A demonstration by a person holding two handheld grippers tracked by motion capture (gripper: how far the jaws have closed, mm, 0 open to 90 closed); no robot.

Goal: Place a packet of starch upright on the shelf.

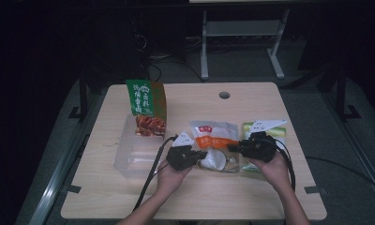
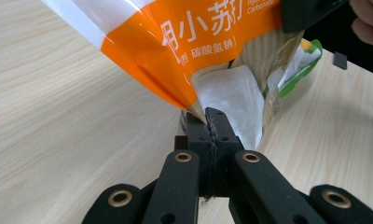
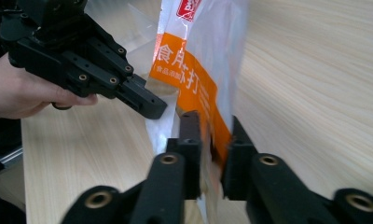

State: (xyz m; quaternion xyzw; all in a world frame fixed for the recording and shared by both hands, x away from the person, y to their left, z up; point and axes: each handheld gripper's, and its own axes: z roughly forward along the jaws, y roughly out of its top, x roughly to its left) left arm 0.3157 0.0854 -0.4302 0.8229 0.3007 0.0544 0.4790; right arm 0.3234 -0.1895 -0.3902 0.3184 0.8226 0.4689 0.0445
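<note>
A white and orange bag [image 1: 213, 133] with a clear lower part lies in the middle of the wooden table, between my two grippers. My left gripper [image 1: 202, 154] comes in from the left. In the left gripper view its jaws [image 2: 213, 116] are shut on a lower corner of the bag [image 2: 198, 32], which is lifted off the wood there. My right gripper [image 1: 231, 148] reaches in from the right. In the right gripper view its jaws [image 3: 211, 128] stand a little apart with the bag's orange edge [image 3: 194, 88] in the gap. The left gripper [image 3: 152, 106] shows there too, nipping the same bag.
A clear plastic box [image 1: 131, 159] sits left of my left hand, with a green and red snack pouch [image 1: 147, 105] upright at its far end. A green and white packet [image 1: 251, 127] lies under my right gripper. A cable hole [image 1: 224, 95] is near the table's far edge.
</note>
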